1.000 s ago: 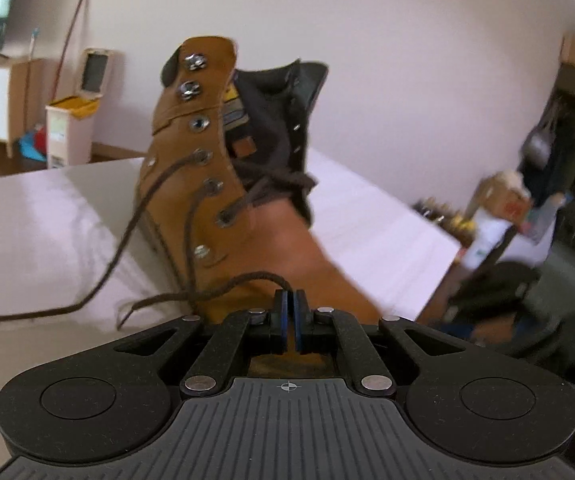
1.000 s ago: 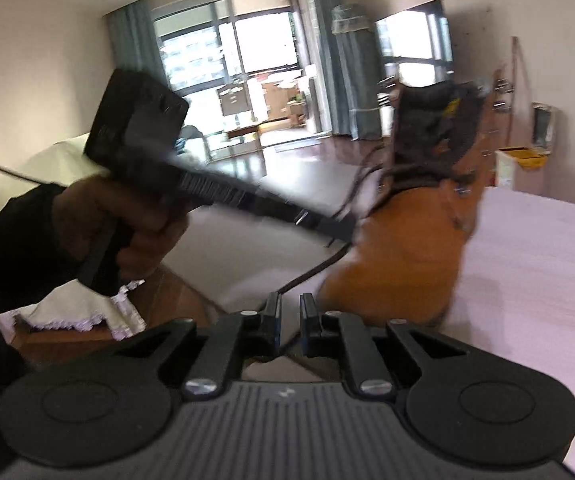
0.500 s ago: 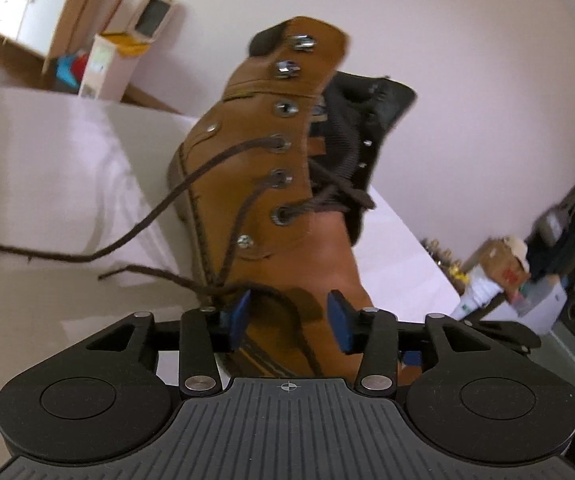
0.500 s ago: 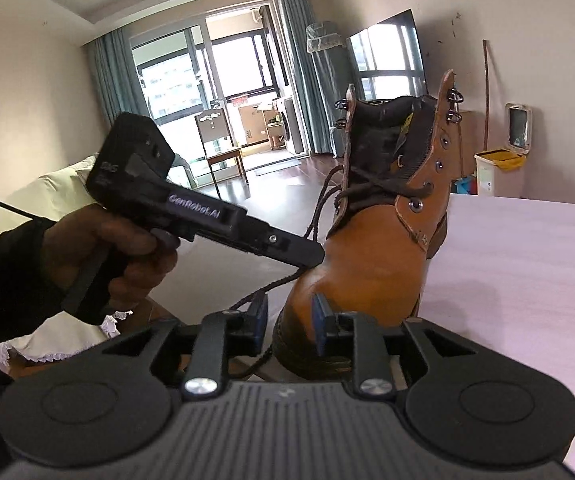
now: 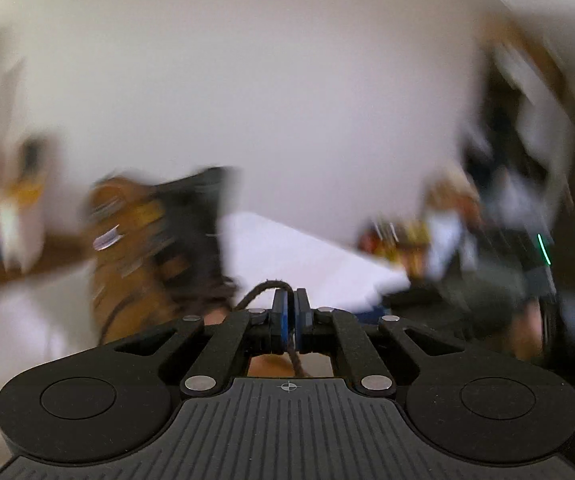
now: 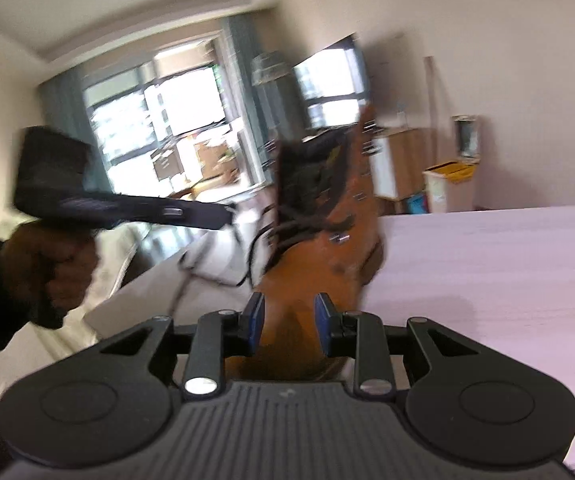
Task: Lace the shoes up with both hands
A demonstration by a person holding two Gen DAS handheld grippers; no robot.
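Now the tan leather boot (image 6: 319,264) stands upright on the pale table (image 6: 507,280), its dark padded collar open at the top. Along its flap runs a row of small metal eyelets, and a thin dark braided lace (image 5: 265,286) crosses between them in the lower part.

As for containers, a white bin (image 6: 449,190) with a yellow rim stands on the floor by the far wall, at about two o'clock from the boot in the right wrist view; its lid is raised, and I cannot see what is inside.

The left gripper (image 5: 289,310) has its blue pads pressed together on the lace, which comes out in a small arc above the fingertips and passes also below them. The boot lies at about ten o'clock from it, very blurred. The right gripper (image 6: 289,318) has been spreading its jaws, and the blue pads stand apart with nothing pressed between them; the toe of the boot is seen through the gap.

Only the right wrist view shows the person's left hand (image 6: 53,268), in a dark sleeve, around the black handle, and the big window behind. Only the left wrist view shows the pinch on the lace.
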